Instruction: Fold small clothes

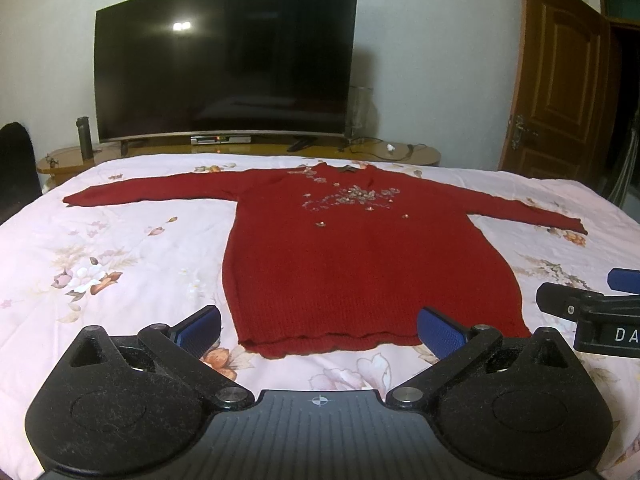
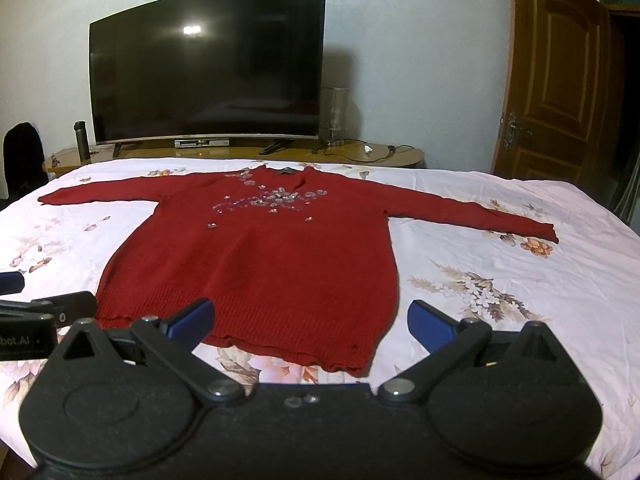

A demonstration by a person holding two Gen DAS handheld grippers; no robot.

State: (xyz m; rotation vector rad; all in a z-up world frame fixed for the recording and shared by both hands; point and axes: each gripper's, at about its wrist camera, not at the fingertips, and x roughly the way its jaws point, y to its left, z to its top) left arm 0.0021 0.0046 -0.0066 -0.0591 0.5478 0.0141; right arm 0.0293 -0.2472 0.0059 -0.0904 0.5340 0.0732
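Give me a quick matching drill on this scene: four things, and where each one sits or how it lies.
Things:
1. sweater
2. television
3. flask
4. door

States:
A. standing on the low cabinet, screen dark
B. far right, swung open
C. spread flat on the floral bedspread, sleeves out
D. upright, left of the screen

Pairs: 1-C, 2-A, 3-D, 4-B

We see our left gripper [image 1: 318, 330] as a matte black body with two rounded lobes, silver pivot screws, a ribbed centre plate bearing a small crosshair mark, and blue textured pads [image 1: 440, 336] on its fingers. Our right gripper [image 2: 310, 322] has the same black lobes, silver screws and blue finger pads [image 2: 430, 328]. White lettering shows on each gripper's side, cut off at the frame edge.
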